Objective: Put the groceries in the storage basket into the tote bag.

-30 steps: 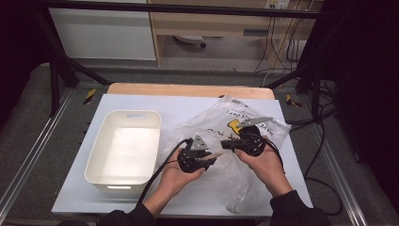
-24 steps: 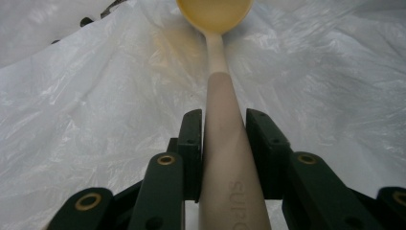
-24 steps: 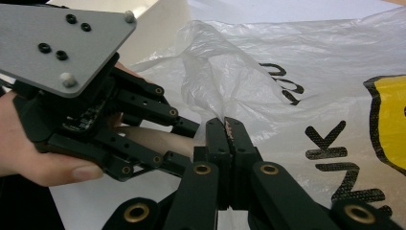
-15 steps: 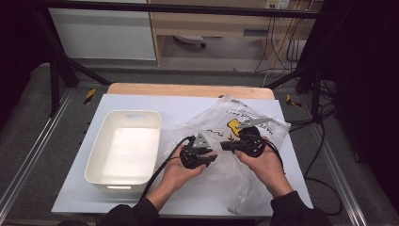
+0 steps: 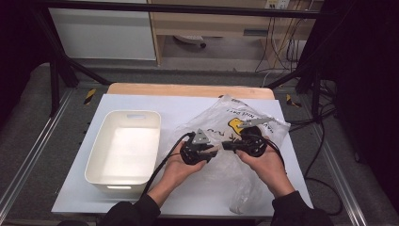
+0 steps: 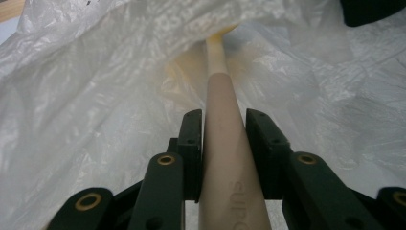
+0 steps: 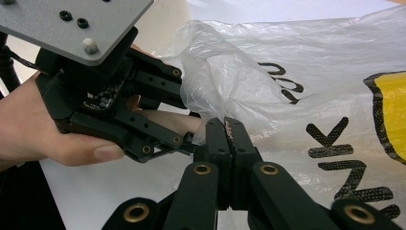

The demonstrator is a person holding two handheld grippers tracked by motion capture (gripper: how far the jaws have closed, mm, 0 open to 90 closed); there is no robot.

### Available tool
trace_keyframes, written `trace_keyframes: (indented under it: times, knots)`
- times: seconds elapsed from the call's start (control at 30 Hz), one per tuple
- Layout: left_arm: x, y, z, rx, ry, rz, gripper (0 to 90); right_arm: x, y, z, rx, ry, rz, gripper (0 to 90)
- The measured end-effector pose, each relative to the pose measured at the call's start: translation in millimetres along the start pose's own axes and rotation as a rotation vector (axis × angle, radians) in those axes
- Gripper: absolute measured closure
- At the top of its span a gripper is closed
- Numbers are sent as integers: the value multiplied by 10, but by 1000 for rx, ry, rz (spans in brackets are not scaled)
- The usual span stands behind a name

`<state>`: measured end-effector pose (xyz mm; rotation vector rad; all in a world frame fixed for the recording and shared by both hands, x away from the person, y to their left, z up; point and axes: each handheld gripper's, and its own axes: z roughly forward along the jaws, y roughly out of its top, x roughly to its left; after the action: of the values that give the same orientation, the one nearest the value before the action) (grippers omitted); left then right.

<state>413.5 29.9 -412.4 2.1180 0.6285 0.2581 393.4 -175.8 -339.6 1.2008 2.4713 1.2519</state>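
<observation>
My left tool [image 6: 224, 125] clamps a beige handle [image 6: 225, 143] whose far end runs into the clear plastic bag [image 5: 235, 136] lying on the right half of the table [image 5: 188, 106]. My right tool [image 7: 231, 132] pinches the bag's edge, jaws closed flat together.

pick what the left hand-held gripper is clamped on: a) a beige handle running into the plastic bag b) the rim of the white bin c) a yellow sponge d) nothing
a: in the left gripper view the left hand-held gripper has its jaws pressed on both sides of a beige handle that runs into the plastic bag.
</observation>
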Motion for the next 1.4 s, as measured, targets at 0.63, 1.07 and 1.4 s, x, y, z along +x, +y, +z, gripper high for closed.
trace_keyframes:
  times: [0.63, 1.07, 1.4]
  knots:
    - [24, -81, 204, -7, -41, 69, 684, -66, -82, 30, 13, -13, 17, 900]
    - [45, -195, 332, -5, -58, 32, 683, -66, -99, 86, 25, -9, 26, 900]
    - [28, -241, 385, -6, -53, 42, 683, -69, -141, 133, 38, -7, 19, 900]
